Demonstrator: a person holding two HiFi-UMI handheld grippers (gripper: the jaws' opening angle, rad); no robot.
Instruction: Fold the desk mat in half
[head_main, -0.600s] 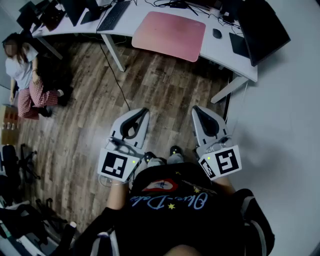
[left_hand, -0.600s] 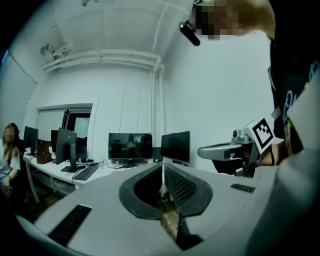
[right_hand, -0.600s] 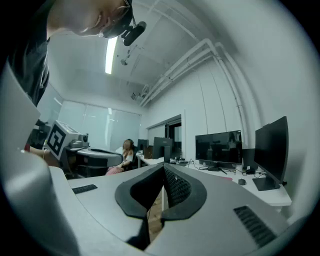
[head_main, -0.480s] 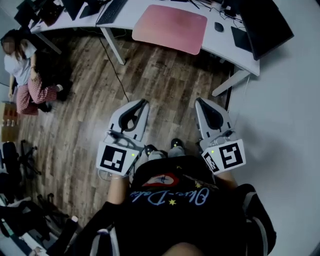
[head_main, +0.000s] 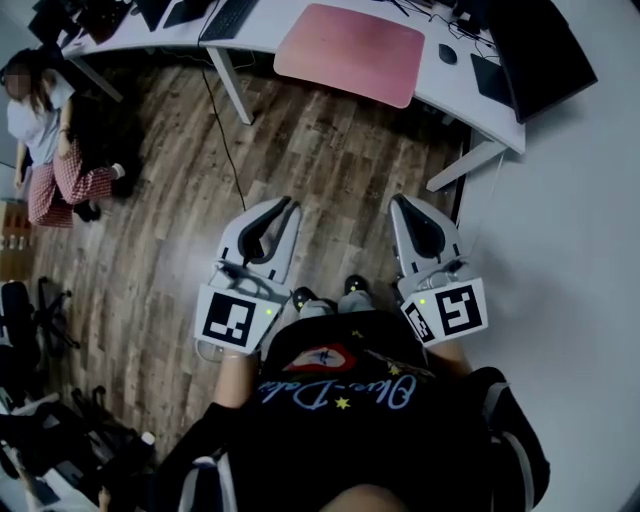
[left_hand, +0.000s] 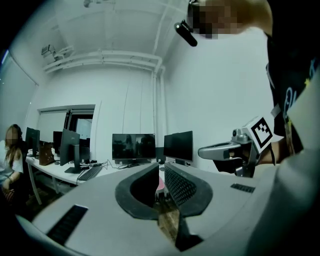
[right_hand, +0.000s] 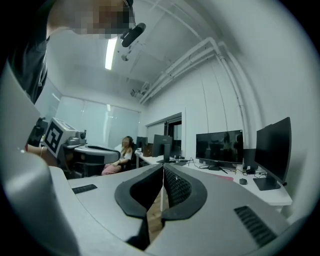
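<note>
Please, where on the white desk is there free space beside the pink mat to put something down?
Free: the bare strip of desk between the keyboard and the pink desk mat, and the front edge right of the mat, in front of the mouse. Crowded: the right end under the dark monitor, and the far-left end with dark equipment.

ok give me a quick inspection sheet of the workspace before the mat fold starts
surface: white desk, ahead of the person
job's things: pink desk mat lying flat, unfolded, on the desk
clutter: keyboard left of the mat; mouse and dark monitor to its right
grippers: left gripper and right gripper both shut, empty, over the floor, short of the desk
cables: dark cable trails from the desk across the floor
surroundings: wood floor; seated person at left
</note>
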